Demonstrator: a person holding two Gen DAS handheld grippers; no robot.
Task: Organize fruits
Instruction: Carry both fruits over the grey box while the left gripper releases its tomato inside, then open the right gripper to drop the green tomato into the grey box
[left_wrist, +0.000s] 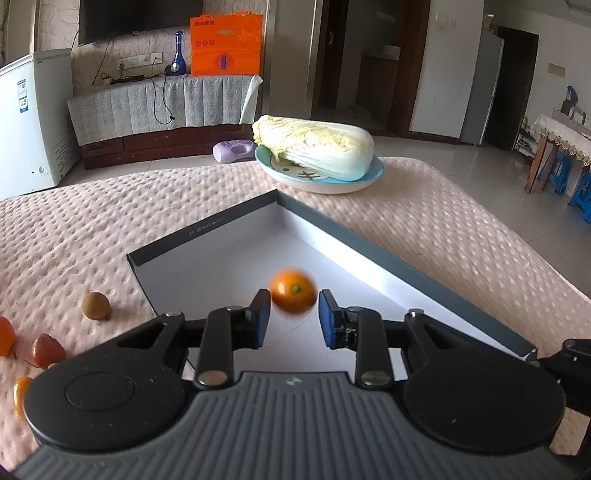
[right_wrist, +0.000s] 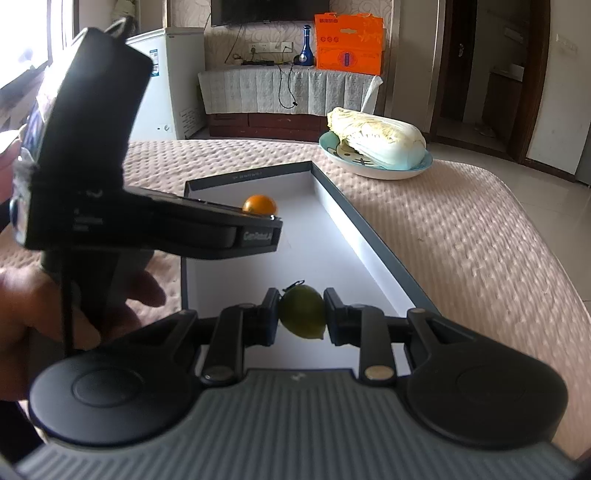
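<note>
My left gripper is spread, the blurred orange just ahead of its fingertips over the box; my right gripper clamps a green fruit.

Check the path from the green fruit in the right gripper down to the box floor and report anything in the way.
Nothing visible blocks it. The green fruit is pinched in the right gripper directly above the box, whose white floor below it is bare. The orange fruit sits farther back, and the left gripper is off to the side.
</note>
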